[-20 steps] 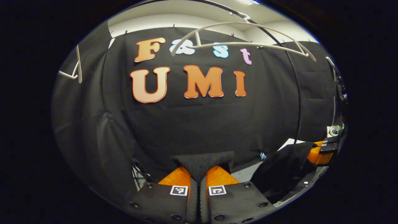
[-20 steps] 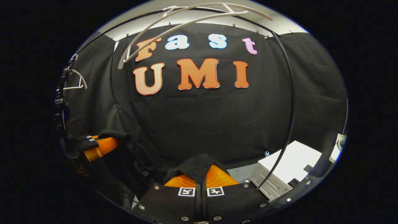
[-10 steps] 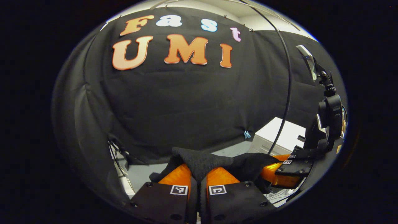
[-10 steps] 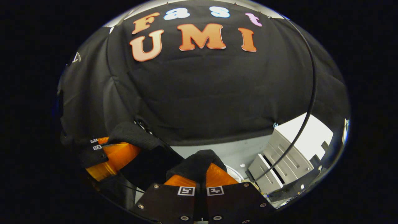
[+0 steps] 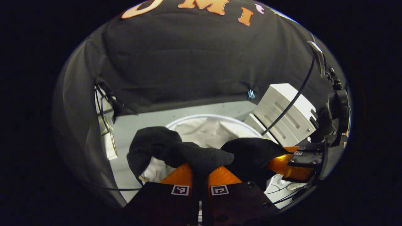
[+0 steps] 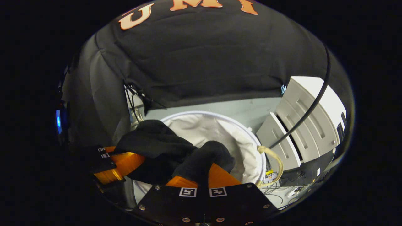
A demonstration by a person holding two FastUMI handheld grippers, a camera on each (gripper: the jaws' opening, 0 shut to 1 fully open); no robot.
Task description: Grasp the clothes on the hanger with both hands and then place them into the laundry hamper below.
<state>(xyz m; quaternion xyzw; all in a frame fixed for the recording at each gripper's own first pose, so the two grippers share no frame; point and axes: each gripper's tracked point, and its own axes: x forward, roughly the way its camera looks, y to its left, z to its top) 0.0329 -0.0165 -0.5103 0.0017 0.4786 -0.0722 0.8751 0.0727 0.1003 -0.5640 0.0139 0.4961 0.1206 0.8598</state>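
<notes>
Your left hand-held gripper [image 5: 200,171] has its 2 fingers clamped on a fold of the black garment [image 5: 176,150]. Your right hand-held gripper [image 6: 203,175] is likewise closed on the same cloth, the fabric bunched over its tips. The garment spans between the 2 hand-held grippers and hangs over the open mouth of the white laundry hamper [image 6: 220,128], which stands on the grey floor [image 5: 150,117]. A white drawer unit [image 6: 311,119] stands just right of the hamper.

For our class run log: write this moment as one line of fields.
left hand-held gripper: shut on garment | right hand-held gripper: shut on garment | garment: above hamper | released: no
</notes>
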